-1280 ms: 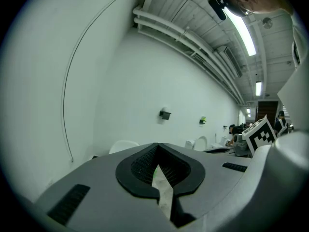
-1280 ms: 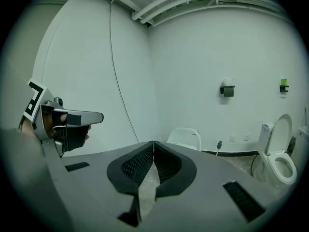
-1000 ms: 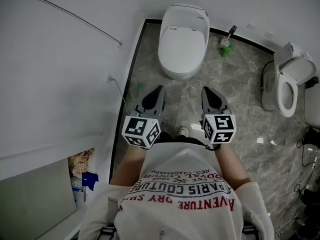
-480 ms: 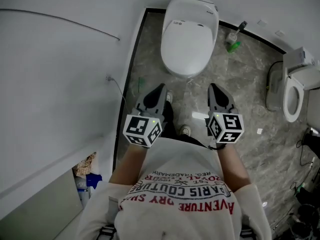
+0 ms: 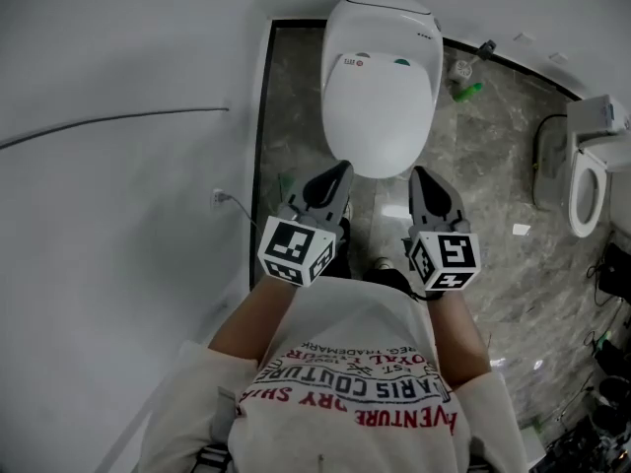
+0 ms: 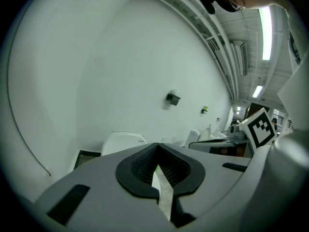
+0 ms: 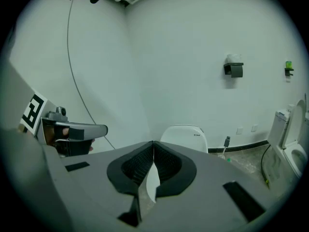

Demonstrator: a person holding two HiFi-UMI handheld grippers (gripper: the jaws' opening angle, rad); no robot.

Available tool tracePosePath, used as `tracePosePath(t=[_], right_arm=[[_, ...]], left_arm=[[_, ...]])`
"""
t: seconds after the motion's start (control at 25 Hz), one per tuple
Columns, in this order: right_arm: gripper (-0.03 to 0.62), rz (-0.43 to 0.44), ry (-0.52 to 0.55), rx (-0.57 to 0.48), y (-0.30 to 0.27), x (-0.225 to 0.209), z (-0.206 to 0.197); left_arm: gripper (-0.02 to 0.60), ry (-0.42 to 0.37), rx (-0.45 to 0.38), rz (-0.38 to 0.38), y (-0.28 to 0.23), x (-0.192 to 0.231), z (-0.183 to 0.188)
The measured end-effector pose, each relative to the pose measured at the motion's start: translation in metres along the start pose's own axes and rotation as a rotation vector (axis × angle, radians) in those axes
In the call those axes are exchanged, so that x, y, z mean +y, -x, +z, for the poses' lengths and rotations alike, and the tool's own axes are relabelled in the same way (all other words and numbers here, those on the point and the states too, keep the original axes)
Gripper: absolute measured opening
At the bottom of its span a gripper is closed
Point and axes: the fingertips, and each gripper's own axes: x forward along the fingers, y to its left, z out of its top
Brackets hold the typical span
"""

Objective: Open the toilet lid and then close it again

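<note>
A white toilet with its lid (image 5: 380,101) down stands at the top middle of the head view, against the far wall. My left gripper (image 5: 340,168) is shut and empty, its tip just short of the lid's front left edge. My right gripper (image 5: 422,173) is shut and empty too, close to the front right edge. In the left gripper view the toilet (image 6: 123,141) shows beyond the closed jaws (image 6: 157,146). The right gripper view has the toilet (image 7: 186,134) straight ahead past the closed jaws (image 7: 153,143), with the left gripper (image 7: 77,132) at its left.
A white wall (image 5: 118,166) runs close along the left, with a socket and cable (image 5: 219,199). A second toilet (image 5: 592,180) with its seat exposed stands at the right. A green-handled brush (image 5: 465,82) sits by the far wall. Marble floor lies between.
The person has stepped forward. The toilet is nearer and larger, and both grippers have moved forward and down to its front edge, staying shut.
</note>
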Motion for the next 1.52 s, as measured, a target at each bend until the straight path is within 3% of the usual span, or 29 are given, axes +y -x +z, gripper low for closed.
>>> tracePosePath(t=[0.12, 0.36, 0.6, 0.88, 1.04, 1.2, 1.4, 1.52], right_arm=[[0.014, -0.019, 0.000, 0.012, -0.027, -0.005, -0.002], [0.014, -0.002, 0.025, 0.083, -0.070, -0.016, -0.030], [0.014, -0.011, 0.023, 0.155, -0.098, -0.035, -0.095], [0.014, 0.037, 0.035, 0.211, -0.125, -0.046, -0.179], [0.014, 0.082, 0.104, 0.230, -0.140, -0.046, -0.227], [0.014, 0.100, 0.212, 0.275, -0.146, -0.053, -0.271], [0.015, 0.128, 0.339, 0.321, -0.163, -0.051, -0.327], [0.015, 0.140, 0.476, 0.327, -0.171, -0.052, -0.355]], left_arm=[[0.008, -0.025, 0.039, -0.056, -0.029, 0.017, -0.011], [0.008, -0.041, 0.109, -0.098, -0.066, 0.039, -0.054], [0.008, -0.061, 0.172, -0.061, -0.092, 0.062, -0.124], [0.008, -0.155, 0.225, -0.061, -0.128, 0.078, -0.199], [0.008, -0.144, 0.272, -0.066, -0.139, 0.073, -0.254], [0.008, -0.181, 0.299, -0.077, -0.148, 0.062, -0.302], [0.008, -0.279, 0.311, -0.083, -0.161, 0.071, -0.350], [0.011, -0.413, 0.340, -0.078, -0.166, 0.077, -0.379]])
